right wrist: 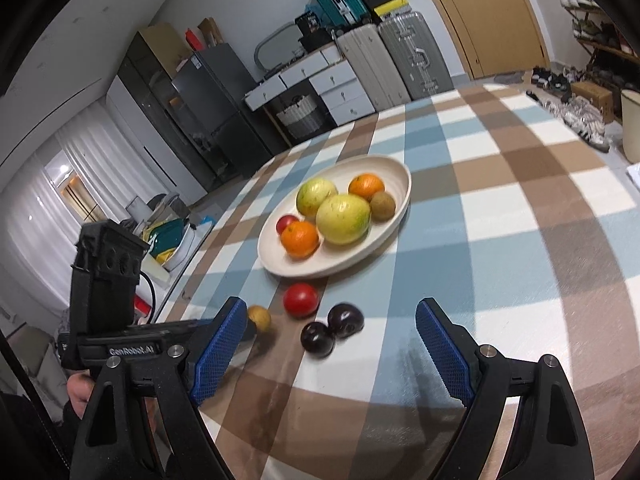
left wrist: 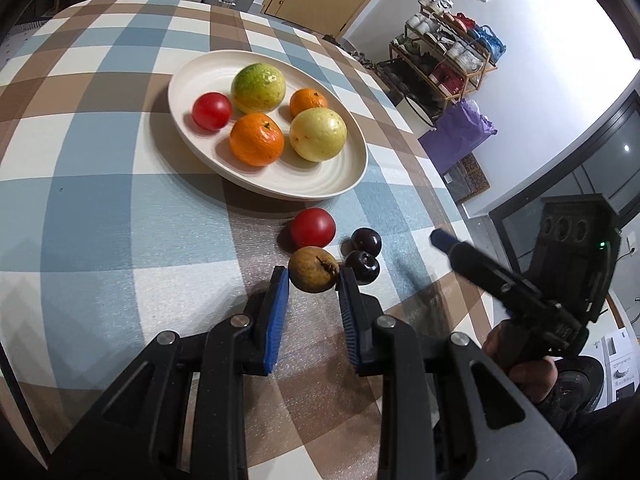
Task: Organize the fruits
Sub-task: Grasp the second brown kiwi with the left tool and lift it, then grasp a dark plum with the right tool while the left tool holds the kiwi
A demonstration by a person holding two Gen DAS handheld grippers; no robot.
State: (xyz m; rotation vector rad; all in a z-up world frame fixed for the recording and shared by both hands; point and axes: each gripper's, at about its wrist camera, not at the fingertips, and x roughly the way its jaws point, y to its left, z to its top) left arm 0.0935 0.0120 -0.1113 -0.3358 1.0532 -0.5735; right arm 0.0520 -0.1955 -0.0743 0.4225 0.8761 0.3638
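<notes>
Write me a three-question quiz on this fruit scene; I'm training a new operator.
1. True or false: the left gripper is shut on the brown fruit.
2. How many plums lie on the tablecloth?
3. The right gripper is: A open with nothing between its fingers, B shut on a tomato, C holding the plate.

Key: 1 true; 2 two; 3 A.

checked table (left wrist: 100, 208) bears a plate (left wrist: 352, 176), a tomato (left wrist: 313, 227), two plums (left wrist: 366, 241).
</notes>
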